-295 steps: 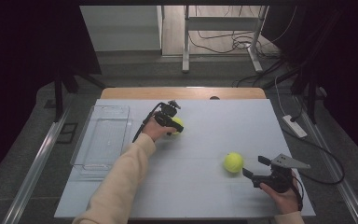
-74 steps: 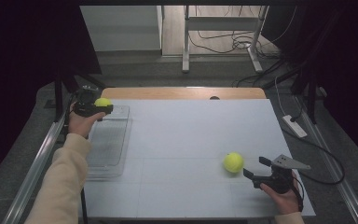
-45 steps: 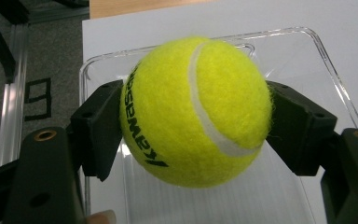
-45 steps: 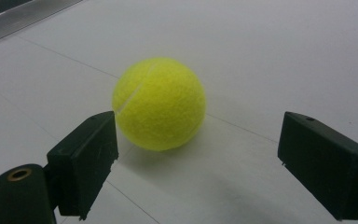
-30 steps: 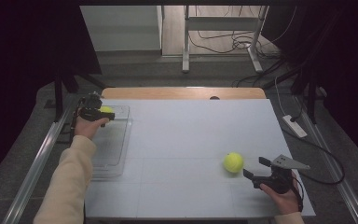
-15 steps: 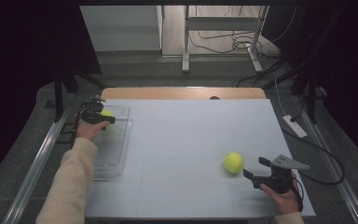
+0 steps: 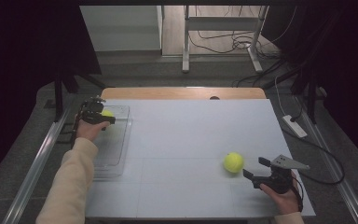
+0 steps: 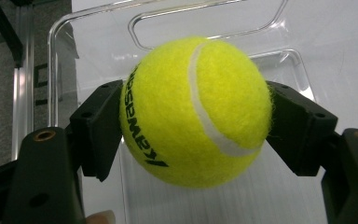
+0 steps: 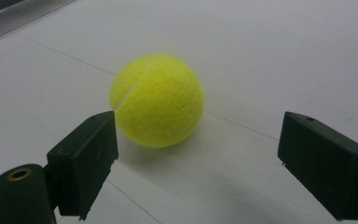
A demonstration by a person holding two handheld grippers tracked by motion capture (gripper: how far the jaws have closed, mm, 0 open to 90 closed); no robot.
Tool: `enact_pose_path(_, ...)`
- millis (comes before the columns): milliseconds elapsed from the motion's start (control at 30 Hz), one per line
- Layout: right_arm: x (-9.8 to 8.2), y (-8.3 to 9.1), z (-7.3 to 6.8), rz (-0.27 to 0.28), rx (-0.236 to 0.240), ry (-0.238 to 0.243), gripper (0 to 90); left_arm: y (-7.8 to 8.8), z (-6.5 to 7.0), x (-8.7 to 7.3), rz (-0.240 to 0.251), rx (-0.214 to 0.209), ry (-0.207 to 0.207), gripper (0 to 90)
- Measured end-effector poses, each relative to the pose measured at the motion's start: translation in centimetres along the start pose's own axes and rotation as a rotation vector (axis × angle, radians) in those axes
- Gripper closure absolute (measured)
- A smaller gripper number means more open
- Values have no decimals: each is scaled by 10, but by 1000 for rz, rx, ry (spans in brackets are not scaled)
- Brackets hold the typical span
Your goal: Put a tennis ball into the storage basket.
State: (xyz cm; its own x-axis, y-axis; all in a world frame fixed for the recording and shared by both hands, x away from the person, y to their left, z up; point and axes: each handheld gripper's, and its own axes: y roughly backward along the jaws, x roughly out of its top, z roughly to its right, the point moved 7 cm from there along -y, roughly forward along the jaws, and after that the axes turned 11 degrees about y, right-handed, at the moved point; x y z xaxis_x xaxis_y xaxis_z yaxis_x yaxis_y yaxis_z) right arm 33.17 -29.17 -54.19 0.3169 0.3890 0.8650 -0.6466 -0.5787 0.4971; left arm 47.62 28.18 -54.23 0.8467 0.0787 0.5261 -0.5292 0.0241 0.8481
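Nearest to me, my right hand-held gripper (image 7: 253,170) rests low at the near right of the counter (image 7: 191,130), its jaws spread wide and released, gripping nothing. Just ahead of it sits a yellow tennis ball (image 7: 233,162) on the bare counter. In the right gripper view this ball (image 9: 157,100) lies beyond the two pads, closer to the left one and touching neither, with its white seam curving up the left side. A ball has no long axis to report, and I read no writing on this one.

Farther off, at the far left, my left hand-held gripper (image 7: 106,116) is clenched on a second tennis ball (image 7: 107,113), holding it over the far end of a clear plastic tray (image 7: 116,154) that lies along the counter's left edge with its long side running away from me. In the left gripper view both black pads press the held ball (image 8: 198,112) at its sides, and the tray's (image 8: 93,28) clear rim and inner moulded outline show behind and below it. The white seam on the ball runs from top to lower right. Black lettering runs down its left face, turned sideways; it looks like "KAWASAKI", though the upper letters curve out of sight.
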Motion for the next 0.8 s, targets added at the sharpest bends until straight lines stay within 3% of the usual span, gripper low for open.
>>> enact_pose_path(167, 0, 0, 0, -3, -3, 1, 125, 1, -1, 0, 17, 13, 7, 248)
enact_pose_path(233, 0, 0, 0, -3, -3, 1, 125, 4, 2, 3, 39, -15, 8, 171)
enact_pose_path(333, 0, 0, 0, 0, -2, -2, 125, 9, 5, 5, 60, -28, -6, 125)
enact_pose_path(567, 0, 1, 0, 0, -2, 0, 125, 14, 6, 4, 67, -51, -3, 106)
enact_pose_path(800, 0, 1, 1, 0, -4, 0, 125, 25, 5, 5, 111, -117, 22, 111)
